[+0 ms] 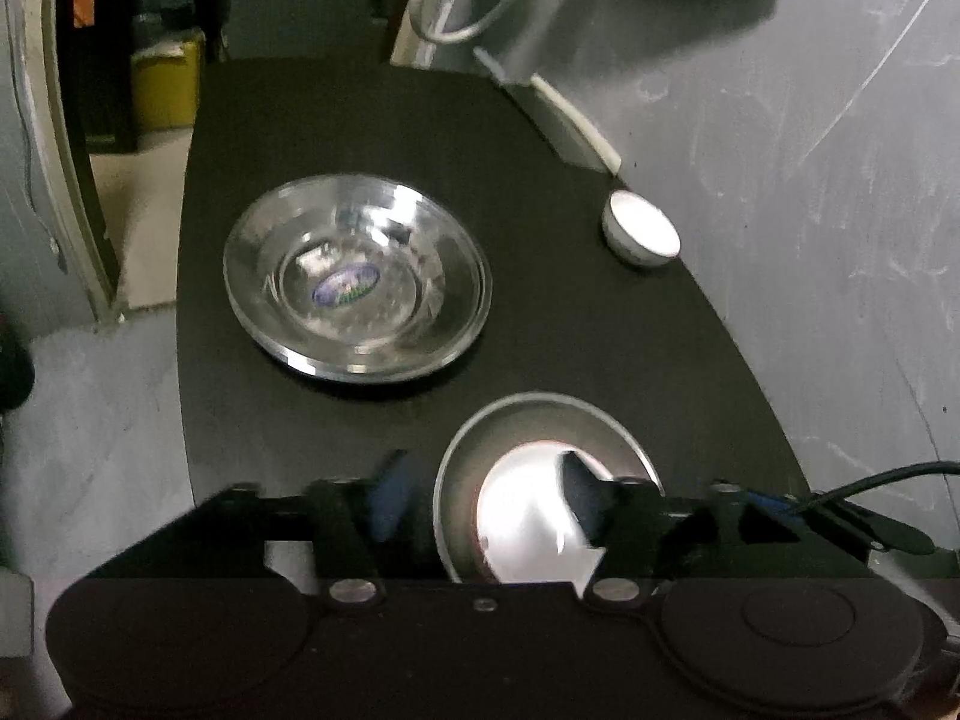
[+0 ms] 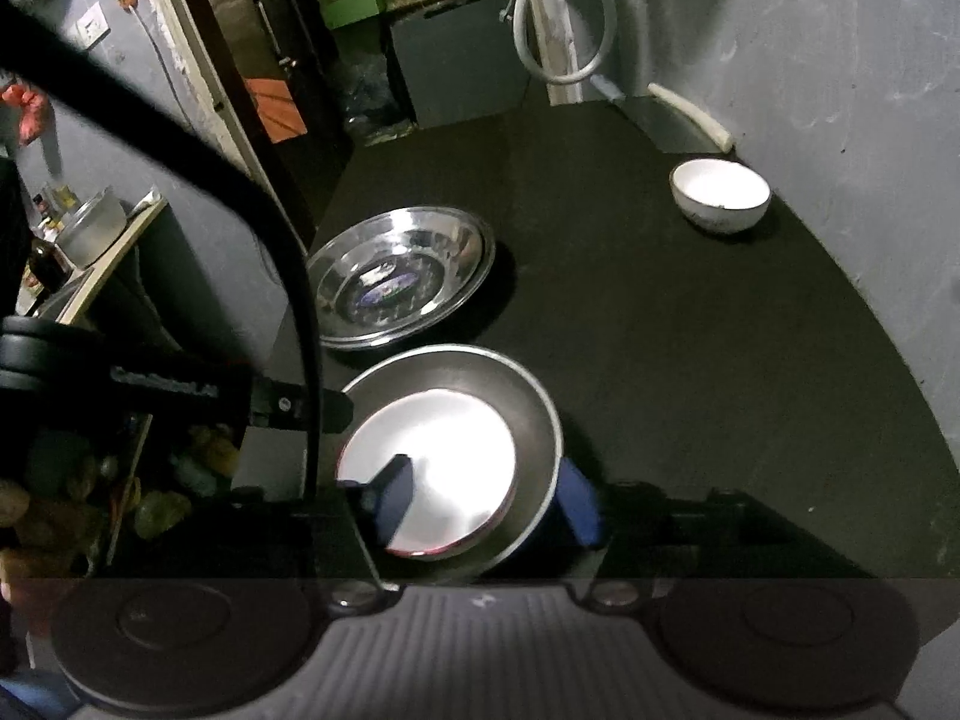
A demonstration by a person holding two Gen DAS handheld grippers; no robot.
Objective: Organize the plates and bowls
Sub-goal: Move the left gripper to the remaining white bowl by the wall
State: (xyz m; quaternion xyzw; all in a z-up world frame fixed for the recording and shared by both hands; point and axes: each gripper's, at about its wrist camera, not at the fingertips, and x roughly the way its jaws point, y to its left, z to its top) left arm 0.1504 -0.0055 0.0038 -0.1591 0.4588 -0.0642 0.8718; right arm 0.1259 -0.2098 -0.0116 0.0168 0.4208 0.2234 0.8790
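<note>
Dark counter point(image 1: 540, 138) against grey wall. Steel plate point(image 1: 540, 414) with a white plate point(image 1: 522, 516) in it sat at near edge; steel bowl point(image 1: 357, 282) beyond, white bowl point(image 1: 641, 228) far right. Metal likely stiff, light, slick: grab the rims. Left claw point(image 1: 486, 498) and right claw point(image 2: 489, 498) both spread, straddling the plate's opposite rims, pitched down.

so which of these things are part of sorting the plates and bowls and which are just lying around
Part of the job:
- steel plate
- grey plate with a white plate on it
- white bowl

Just lying about:
- white hose on the wall
- steel pot on the side shelf
</note>
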